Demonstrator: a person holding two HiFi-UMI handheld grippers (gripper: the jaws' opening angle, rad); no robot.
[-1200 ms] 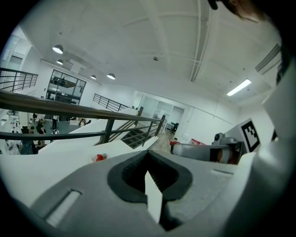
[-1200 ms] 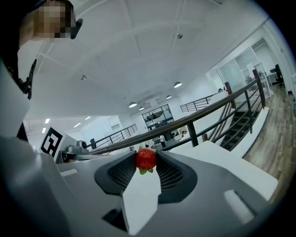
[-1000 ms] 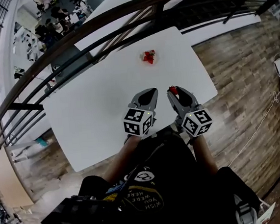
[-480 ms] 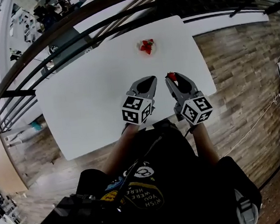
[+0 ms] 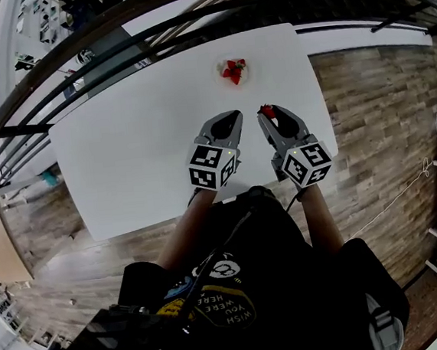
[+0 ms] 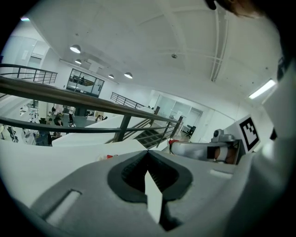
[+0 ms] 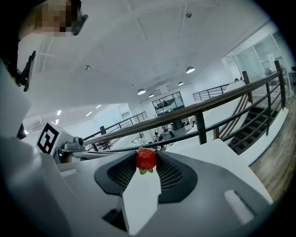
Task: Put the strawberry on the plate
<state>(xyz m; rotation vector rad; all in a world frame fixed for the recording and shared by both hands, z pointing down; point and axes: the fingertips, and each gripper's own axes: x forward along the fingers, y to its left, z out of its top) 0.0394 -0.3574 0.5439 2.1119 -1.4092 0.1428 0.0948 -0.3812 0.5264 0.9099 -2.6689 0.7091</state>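
Note:
A red strawberry [image 7: 146, 159] with green leaves is pinched at the tips of my right gripper [image 7: 146, 157], which is shut on it. In the head view that strawberry [image 5: 268, 112] shows at the tip of the right gripper [image 5: 268, 114], above the near part of the white table [image 5: 124, 156]. A small white plate [image 5: 233, 71] holding other strawberries sits near the table's far edge, ahead of both grippers. My left gripper [image 5: 230, 119] is beside the right one, shut and empty; its jaws meet with nothing between them in the left gripper view [image 6: 147, 152].
A dark metal railing [image 5: 113, 34] curves along the far side of the table. Wooden floor [image 5: 373, 101] lies to the right. The person's dark shirt [image 5: 244, 283] fills the lower part of the head view.
Both grippers have moved a little forward over the table toward the plate, the right one still holding the strawberry. The head camera has shifted slightly.

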